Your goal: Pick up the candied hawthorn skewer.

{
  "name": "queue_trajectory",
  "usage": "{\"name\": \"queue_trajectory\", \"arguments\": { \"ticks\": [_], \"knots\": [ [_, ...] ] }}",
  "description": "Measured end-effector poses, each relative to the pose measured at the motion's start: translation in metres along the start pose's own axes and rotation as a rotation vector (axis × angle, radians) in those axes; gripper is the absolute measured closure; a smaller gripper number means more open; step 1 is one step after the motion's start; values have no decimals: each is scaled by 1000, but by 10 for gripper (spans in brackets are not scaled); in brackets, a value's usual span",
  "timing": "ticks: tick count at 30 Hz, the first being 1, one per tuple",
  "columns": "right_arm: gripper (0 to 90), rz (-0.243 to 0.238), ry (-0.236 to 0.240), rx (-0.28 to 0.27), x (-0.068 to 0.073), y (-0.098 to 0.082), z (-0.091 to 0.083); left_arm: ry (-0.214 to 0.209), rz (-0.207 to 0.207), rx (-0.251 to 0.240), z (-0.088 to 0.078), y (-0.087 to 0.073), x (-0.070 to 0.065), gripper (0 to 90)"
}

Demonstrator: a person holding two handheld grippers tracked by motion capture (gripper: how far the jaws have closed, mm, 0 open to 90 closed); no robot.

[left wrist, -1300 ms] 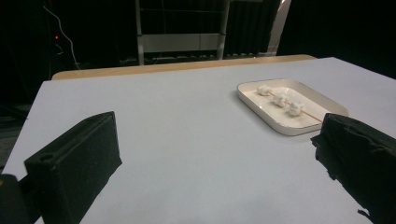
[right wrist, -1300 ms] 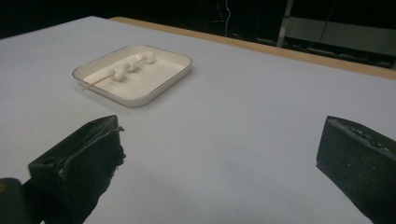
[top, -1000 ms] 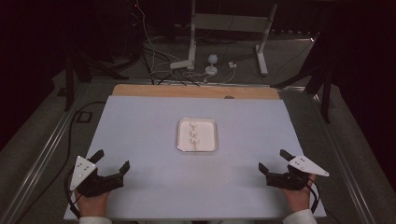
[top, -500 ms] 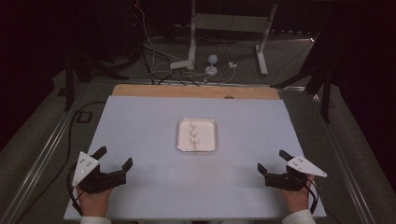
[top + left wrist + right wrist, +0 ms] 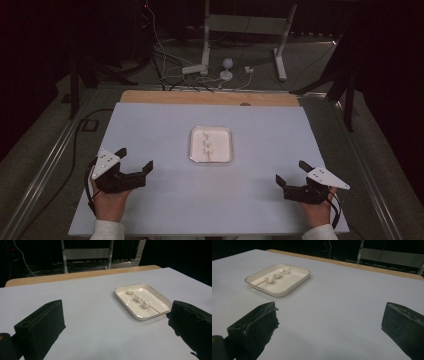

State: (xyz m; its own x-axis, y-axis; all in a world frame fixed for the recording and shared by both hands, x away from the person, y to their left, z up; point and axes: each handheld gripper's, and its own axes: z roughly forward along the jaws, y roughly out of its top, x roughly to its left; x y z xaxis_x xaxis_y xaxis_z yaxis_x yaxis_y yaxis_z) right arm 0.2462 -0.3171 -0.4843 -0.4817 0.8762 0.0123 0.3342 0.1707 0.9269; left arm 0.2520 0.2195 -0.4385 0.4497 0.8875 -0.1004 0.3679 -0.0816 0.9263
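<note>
Meanwhile, the left gripper, wide open and empty, has been edged toward the skewer tray at one o'clock; the right gripper is likewise held open, empty.

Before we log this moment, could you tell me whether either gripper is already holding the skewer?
No: the skewer lies in the white tray, while the left gripper and right gripper are open and apart from it.

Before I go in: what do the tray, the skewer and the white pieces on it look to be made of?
Tray: probably glazed ceramic or melamine; glossy cream surface, thin dark rim line. Skewer: likely bamboo or wood; thin, straight, pale tan, matte. White pieces: soft-looking, lumpy and matte, perhaps marshmallow or dough; the look leaves that open. Both tongs, left and right, are open and away from the tray.
</note>
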Motion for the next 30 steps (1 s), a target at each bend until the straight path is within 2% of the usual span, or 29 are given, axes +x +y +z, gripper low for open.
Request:
{"name": "queue_trajectory", "arguments": {
  "ticks": [7, 16, 26, 30],
  "knots": [
    [0, 1, 3, 0, -1, 0, 0, -15, 4, 46, 17, 10, -8, 11],
    [0, 3, 2, 0, -1, 0, 1, -34, -12, 71, 39, 16, -16, 11],
    [0, 7, -1, 0, -2, 0, 1, -45, 12, 120, 70, 20, -31, 12],
    [0, 9, -1, 0, -2, 0, 0, -48, 16, 128, 77, 22, -35, 12]
  ]
}}
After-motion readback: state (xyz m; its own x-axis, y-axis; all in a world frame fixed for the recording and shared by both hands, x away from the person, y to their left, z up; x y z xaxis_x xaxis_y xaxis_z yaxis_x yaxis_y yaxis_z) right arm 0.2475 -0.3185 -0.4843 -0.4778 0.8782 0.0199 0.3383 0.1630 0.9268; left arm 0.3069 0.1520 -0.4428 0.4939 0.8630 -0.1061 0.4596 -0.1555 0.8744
